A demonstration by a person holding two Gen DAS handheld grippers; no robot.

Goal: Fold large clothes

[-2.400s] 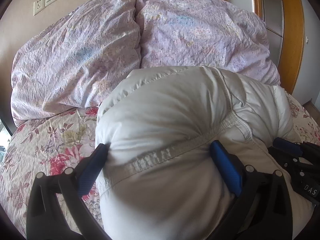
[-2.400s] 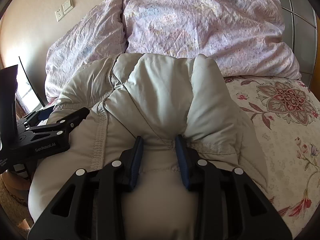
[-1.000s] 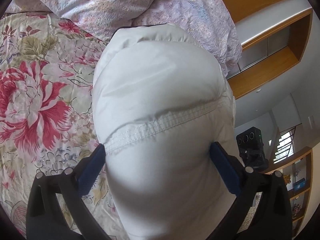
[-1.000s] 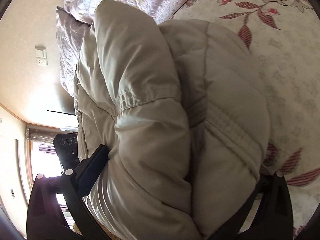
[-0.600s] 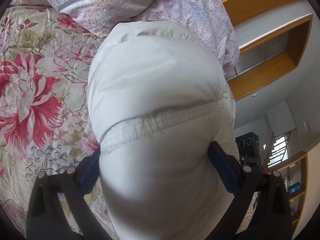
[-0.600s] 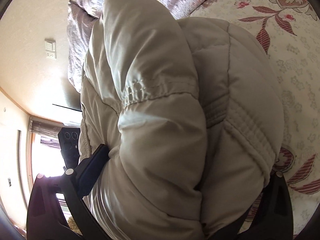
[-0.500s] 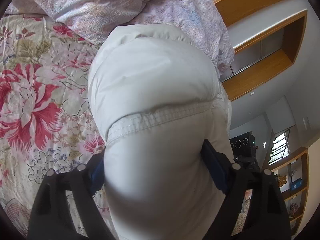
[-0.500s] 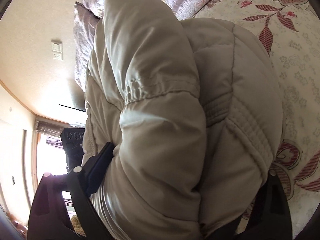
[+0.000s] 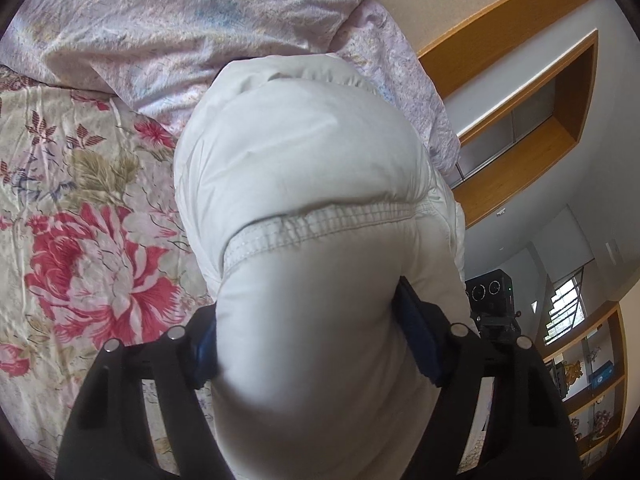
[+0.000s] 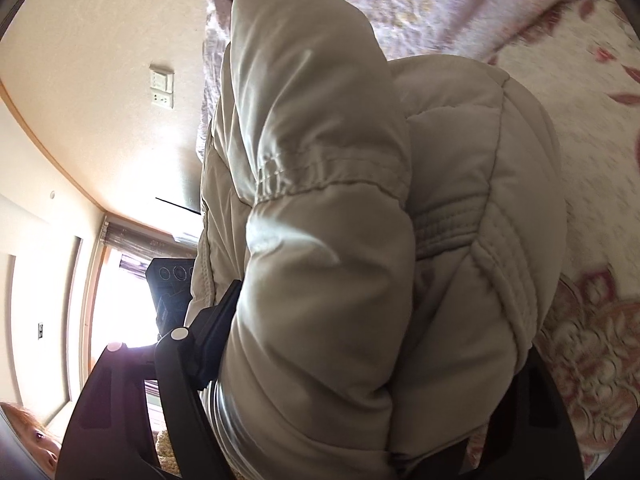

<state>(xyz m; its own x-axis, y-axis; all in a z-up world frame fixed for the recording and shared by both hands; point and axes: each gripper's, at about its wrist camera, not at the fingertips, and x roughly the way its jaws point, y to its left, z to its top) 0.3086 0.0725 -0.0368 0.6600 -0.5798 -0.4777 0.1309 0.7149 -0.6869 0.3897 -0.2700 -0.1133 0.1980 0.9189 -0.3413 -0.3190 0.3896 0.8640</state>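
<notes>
Jacket (image 9: 304, 208), puffy and pale, bulges between both sets of fingers and fills the near field of each view. The left gripper (image 9: 316, 344) has just been closing; its blue pads (image 9: 418, 340) press into the padding on either side, below a stitched seam. The right gripper (image 10: 372, 364) has likewise just been closing on a thick folded bundle of the same jacket (image 10: 360, 220); one finger (image 10: 208, 336) shows against the fabric, the other is mostly hidden behind it. Beyond lies the floral bedspread (image 9: 80, 240), bare to the left of the jacket. Farther off, lilac pillows (image 9: 180, 20) sit just behind the jacket's far edge. A wooden wall niche (image 9: 540, 112) is farthest right.
</notes>
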